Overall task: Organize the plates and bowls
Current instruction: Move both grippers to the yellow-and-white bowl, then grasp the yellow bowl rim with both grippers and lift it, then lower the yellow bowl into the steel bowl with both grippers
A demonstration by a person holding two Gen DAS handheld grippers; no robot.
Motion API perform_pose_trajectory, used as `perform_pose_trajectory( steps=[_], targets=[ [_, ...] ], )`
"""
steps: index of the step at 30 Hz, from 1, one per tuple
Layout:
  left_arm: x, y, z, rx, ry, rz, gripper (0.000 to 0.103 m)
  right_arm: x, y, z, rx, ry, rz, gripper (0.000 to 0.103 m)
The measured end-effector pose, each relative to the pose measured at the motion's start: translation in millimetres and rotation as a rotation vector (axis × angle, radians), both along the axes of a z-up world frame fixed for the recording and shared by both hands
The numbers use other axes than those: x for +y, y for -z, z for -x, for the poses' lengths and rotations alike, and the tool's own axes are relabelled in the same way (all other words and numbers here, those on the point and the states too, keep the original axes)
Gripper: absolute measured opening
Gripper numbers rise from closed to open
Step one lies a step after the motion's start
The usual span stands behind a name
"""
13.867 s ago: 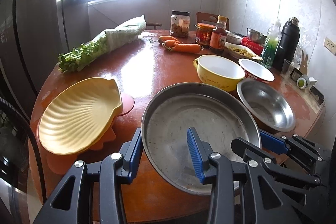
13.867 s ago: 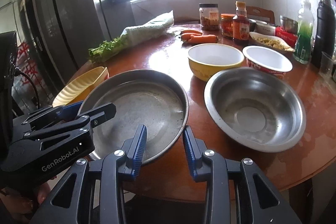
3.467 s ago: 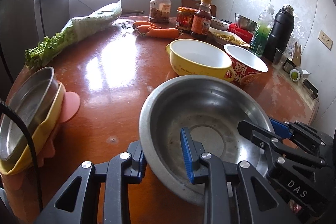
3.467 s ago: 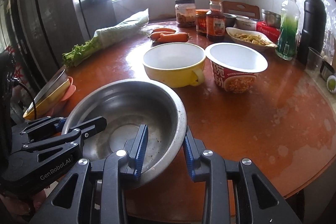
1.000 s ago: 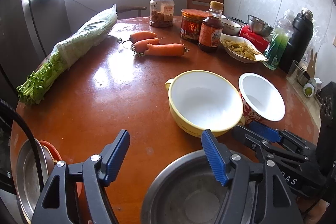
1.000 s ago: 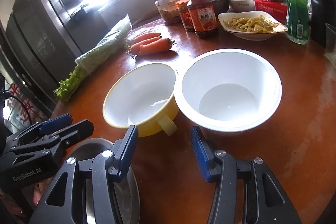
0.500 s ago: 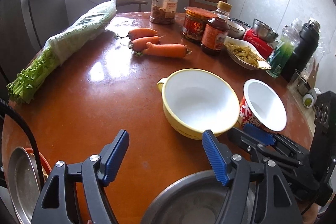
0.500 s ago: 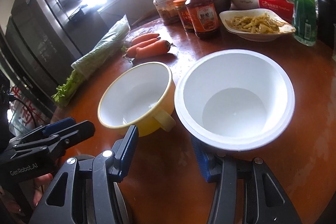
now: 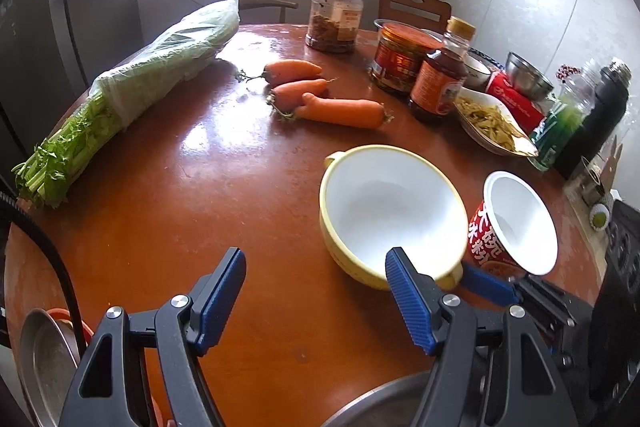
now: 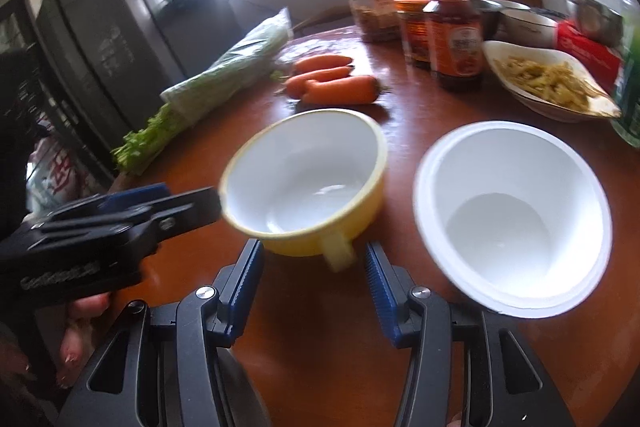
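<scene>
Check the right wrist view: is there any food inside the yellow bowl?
No. The yellow bowl shows only a bare white inside, with nothing lying in it.

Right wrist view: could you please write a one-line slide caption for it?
Open right tool lined up on the handle of the white-lined yellow bowl, beside a white paper noodle bowl on the round brown table.

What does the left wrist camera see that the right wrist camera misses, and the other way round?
Only the left view shows the black flask and a metal plate at the table's near edge. Only the right view shows a hand holding the left gripper. Both show the yellow bowl, the white cup bowl, carrots and bagged greens.
</scene>
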State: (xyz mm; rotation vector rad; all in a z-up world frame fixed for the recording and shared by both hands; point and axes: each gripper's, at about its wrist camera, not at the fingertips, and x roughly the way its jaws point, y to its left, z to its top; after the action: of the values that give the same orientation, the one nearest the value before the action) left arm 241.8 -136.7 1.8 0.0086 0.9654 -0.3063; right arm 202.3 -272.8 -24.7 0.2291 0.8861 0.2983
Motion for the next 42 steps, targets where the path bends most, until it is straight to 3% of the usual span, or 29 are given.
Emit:
perform_pose_trajectory(
  steps=[4,11,16,23,24,42],
  targets=[
    [0.2,3.9,-7.0,0.012,-0.005,0.000,0.072,0.9,-3.3,-0.8,-0.009,-0.023,-0.017,0.055],
    [-0.4,8.6,-15.6,0.012,-0.018,-0.011,0.072,-16.5,-6.6,-11.8,0.005,0.104,-0.044,0.055],
    [-1.0,17.6,-24.4,0.035,-0.027,-0.003,0.069,-14.3,-3.3,-24.3,0.029,0.147,-0.003,0.051],
    [-5.5,31.2,-31.6,0.122,0.032,0.056,0.037,-4.3,-3.1,-29.6,0.007,0.097,0.038,0.034],
    [-5.9,31.8,-31.1,0.123,0.029,0.050,0.037,-2.1,-3.2,-29.3,0.008,0.087,0.036,0.033],
    [8.7,-11.8,4.9,-0.012,0.018,0.057,0.035,12.7,-35.1,-5.7,-0.073,0.060,0.049,0.033]
  ],
)
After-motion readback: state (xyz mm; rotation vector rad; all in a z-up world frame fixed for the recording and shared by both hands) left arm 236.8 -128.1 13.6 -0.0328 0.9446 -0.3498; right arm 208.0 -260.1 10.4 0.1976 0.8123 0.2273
